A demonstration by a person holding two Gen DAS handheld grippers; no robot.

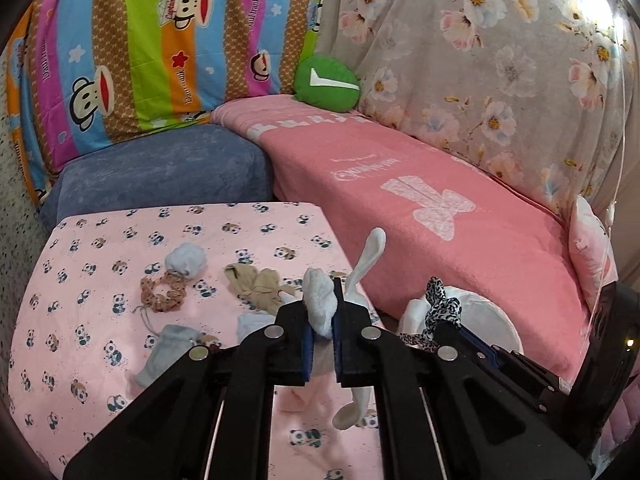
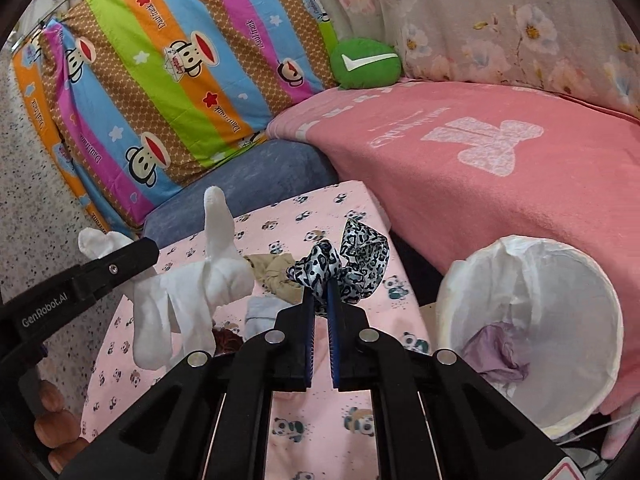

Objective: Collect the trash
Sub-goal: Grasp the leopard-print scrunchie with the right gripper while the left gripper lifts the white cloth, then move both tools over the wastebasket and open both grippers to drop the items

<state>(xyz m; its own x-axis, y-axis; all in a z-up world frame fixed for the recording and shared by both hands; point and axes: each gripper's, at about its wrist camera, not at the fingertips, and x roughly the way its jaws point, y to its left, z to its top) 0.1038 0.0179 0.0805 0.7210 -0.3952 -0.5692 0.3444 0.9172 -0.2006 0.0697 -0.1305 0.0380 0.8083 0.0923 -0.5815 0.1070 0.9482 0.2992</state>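
Note:
My left gripper (image 1: 322,316) is shut on a white glove (image 1: 320,306) and holds it above the panda-print table (image 1: 100,320); the glove also hangs in the right wrist view (image 2: 188,284). My right gripper (image 2: 321,300) is shut on a leopard-print scrunchie (image 2: 348,264), which also shows in the left wrist view (image 1: 440,306). A white-lined trash bin (image 2: 532,332) stands to the right of the table, with purple trash inside. On the table lie a spotted brown scrunchie (image 1: 162,290), a pale blue ball (image 1: 186,260), a beige cloth (image 1: 260,284) and a grey pouch (image 1: 164,354).
A pink-covered sofa (image 1: 440,220) runs along the right, with a blue cushion (image 1: 160,172), a green pillow (image 1: 326,84) and a striped cartoon cover (image 1: 140,48) behind the table. Brown objects (image 2: 56,428) lie on the floor at the left.

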